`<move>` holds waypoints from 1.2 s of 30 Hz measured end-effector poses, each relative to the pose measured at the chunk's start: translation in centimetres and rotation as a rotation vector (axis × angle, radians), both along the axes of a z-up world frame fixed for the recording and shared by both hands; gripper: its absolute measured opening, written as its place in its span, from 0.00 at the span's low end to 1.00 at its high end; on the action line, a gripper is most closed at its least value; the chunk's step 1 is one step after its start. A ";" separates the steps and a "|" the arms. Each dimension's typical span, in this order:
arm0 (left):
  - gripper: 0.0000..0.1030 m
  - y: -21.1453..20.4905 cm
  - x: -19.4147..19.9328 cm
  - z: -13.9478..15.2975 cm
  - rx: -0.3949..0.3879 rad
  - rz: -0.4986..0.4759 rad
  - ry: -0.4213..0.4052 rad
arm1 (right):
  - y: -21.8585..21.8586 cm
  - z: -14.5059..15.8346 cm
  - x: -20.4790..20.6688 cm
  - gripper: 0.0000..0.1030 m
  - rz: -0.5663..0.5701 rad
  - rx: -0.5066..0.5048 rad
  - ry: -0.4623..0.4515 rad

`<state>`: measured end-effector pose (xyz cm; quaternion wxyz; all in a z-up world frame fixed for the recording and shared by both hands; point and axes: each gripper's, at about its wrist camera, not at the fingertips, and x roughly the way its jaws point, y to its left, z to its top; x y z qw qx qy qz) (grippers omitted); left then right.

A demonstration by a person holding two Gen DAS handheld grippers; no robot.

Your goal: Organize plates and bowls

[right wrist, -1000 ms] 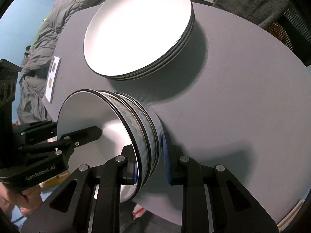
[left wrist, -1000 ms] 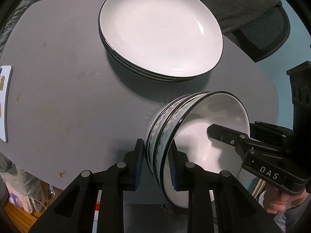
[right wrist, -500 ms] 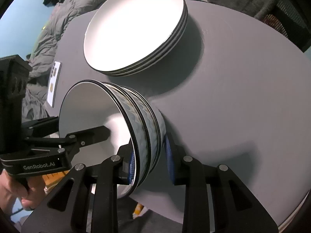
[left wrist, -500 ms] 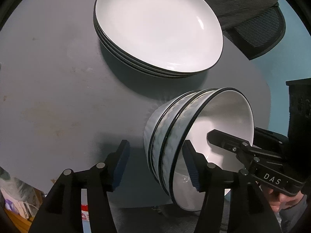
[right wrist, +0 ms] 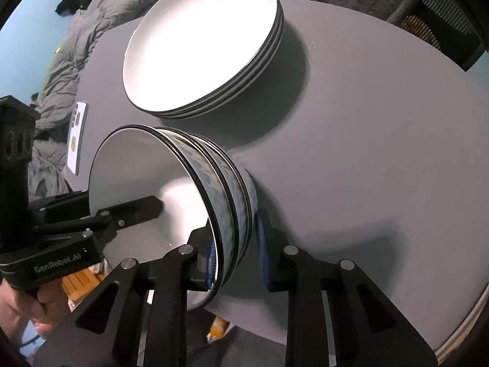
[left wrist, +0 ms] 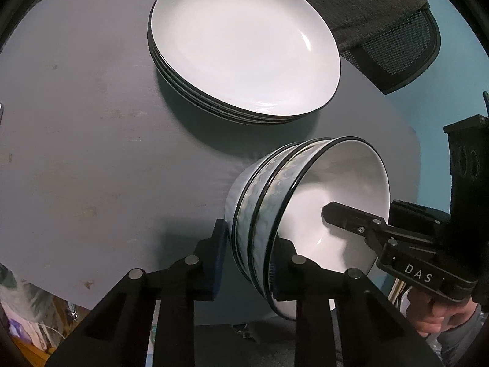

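Left wrist view: the left tool [left wrist: 247, 260] has its two fingers set on either side of the rims of a nested stack of bowls [left wrist: 308, 208], tipped well over on its side with the open mouth turned to the right. The left pad [left wrist: 218, 260] stands just off the outermost bowl's wall with a slim gap showing, while the right pad [left wrist: 273, 270] sits inside the mouth against the rim, so whether it truly grips I cannot tell. Ahead of this tool and a little left, a stack of plates [left wrist: 244, 42] rests flat on the grey surface [left wrist: 91, 140], near the bowls but apart from them. To the right, the right tool [left wrist: 360, 223] reaches into the bowls' mouth.

Right wrist view: the left tool [right wrist: 128, 211] comes in from the left with one finger inside the white bowl. The bowls [right wrist: 189, 189] lean on the surface [right wrist: 382, 140], mouth to the left. The right tool [right wrist: 237, 255] straddles the rims, the inner pad [right wrist: 211, 257] against the rim, the outer [right wrist: 264, 252] a hair away. The plates [right wrist: 201, 39] lie straight ahead of it.
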<state>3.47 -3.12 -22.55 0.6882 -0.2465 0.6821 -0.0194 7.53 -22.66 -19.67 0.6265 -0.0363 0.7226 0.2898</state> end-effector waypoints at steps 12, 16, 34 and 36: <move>0.22 -0.1 0.2 -0.1 0.007 0.015 0.012 | -0.2 -0.2 0.1 0.21 -0.032 0.019 0.025; 0.22 -0.3 0.2 0.1 0.026 -0.001 0.012 | 0.1 -0.3 0.1 0.21 -0.019 -0.003 0.019; 0.22 -0.4 0.7 0.5 0.060 -0.011 0.037 | 1.3 0.6 -0.3 0.18 -0.016 0.016 0.003; 0.22 -0.7 0.8 0.7 0.069 -0.017 0.034 | 1.5 0.5 -0.3 0.18 -0.015 0.013 0.004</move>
